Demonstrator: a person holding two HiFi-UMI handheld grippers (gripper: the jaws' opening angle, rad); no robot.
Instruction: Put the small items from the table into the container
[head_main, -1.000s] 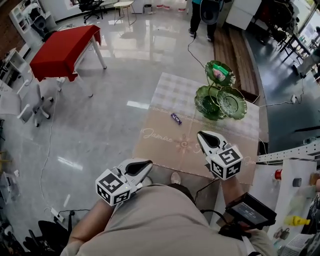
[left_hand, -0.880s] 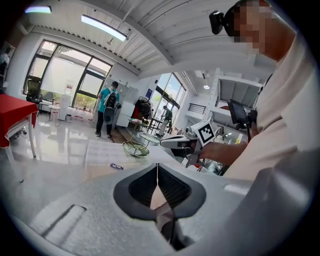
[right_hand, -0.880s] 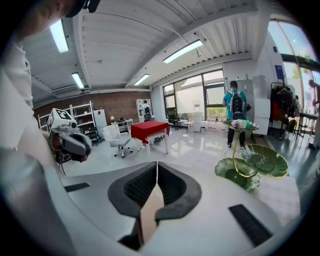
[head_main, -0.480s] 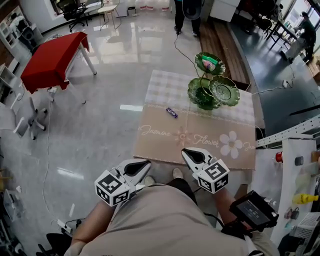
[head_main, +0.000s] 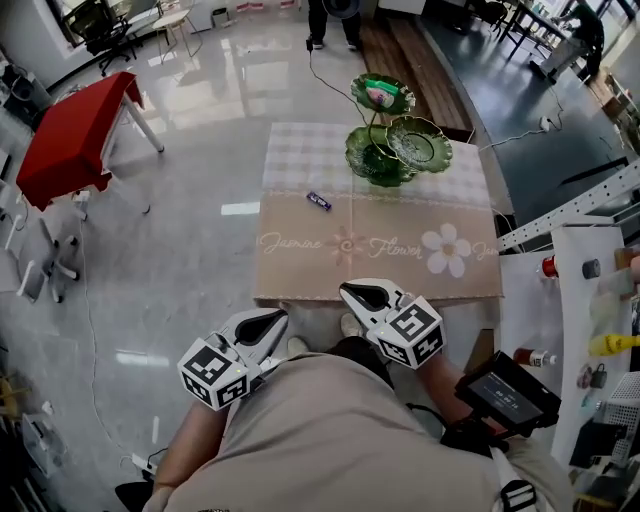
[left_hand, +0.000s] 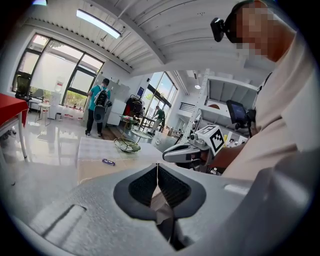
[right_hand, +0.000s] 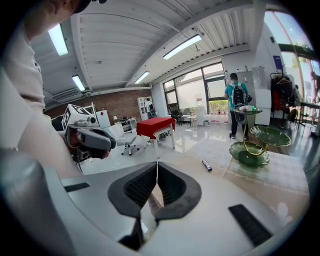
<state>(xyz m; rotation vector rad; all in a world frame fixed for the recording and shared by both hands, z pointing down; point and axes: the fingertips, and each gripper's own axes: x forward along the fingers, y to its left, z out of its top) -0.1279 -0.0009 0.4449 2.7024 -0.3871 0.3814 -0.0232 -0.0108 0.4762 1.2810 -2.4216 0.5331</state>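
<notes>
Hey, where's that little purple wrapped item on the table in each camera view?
Head view: the purple wrapped item lies above centre, near the table's left edge.
Left gripper view: left of centre, above the jaws.
Right gripper view: right of centre, above the jaws.
Shared landmark: the green tiered dish stand, to the item's right in every view.

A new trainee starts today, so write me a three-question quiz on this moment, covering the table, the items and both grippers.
1. True or false: the purple wrapped bar lies on the tablecloth, outside the green tiered dish stand.
2. Multiple choice: the jaws of the left gripper and the right gripper are A) together and empty, B) wide apart, C) shut on the bar.
3. Short answer: which dish of the stand already holds an item?

Key: 1 true. 2 A. 3 the top dish.
</notes>
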